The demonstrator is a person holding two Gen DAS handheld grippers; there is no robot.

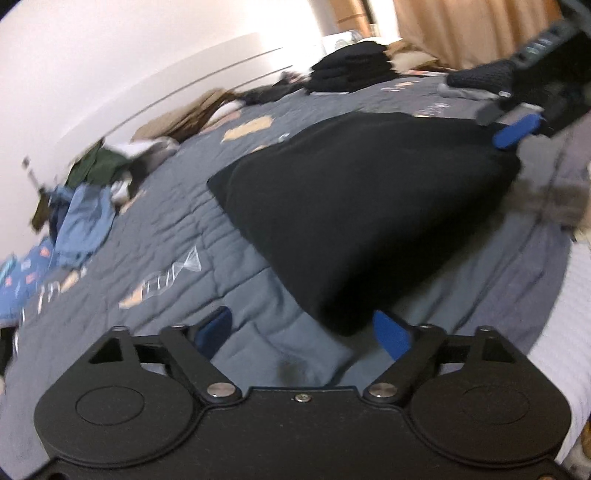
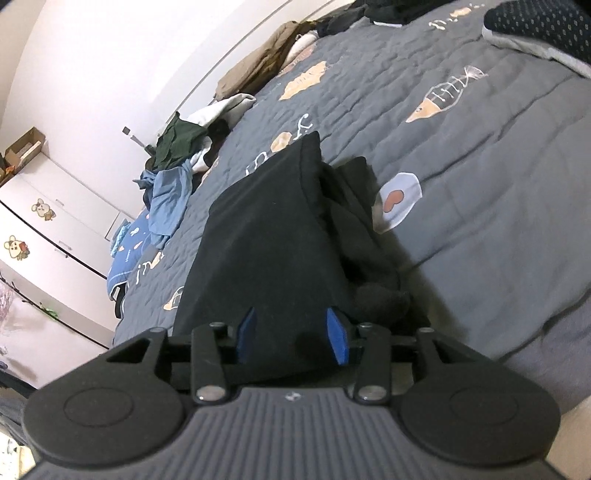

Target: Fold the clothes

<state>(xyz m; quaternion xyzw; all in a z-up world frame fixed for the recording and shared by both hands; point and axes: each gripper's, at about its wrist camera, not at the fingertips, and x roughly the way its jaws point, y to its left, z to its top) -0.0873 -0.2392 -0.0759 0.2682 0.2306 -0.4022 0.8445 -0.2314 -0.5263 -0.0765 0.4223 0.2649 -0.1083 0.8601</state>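
Observation:
A black garment (image 1: 362, 206) lies folded on the grey quilt (image 1: 177, 236), one corner close to my left gripper (image 1: 303, 330). That gripper hangs open just above the quilt, its blue pads wide apart and holding nothing. At the garment's far end, my right gripper (image 1: 509, 123) shows at the top right. In the right wrist view the black garment (image 2: 266, 236) stretches away from my right gripper (image 2: 291, 336), bunched along its right side. This gripper stands partly open over the cloth's near end. Its blue pads (image 2: 338, 336) do not squeeze the cloth.
A stack of folded dark clothes (image 1: 351, 70) sits at the back of the bed. Loose green, blue and brown clothes (image 2: 170, 199) lie along the wall side. A dark knit item with a grey edge (image 2: 535, 26) rests nearby. The bed's white edge (image 1: 565, 332) runs at the right.

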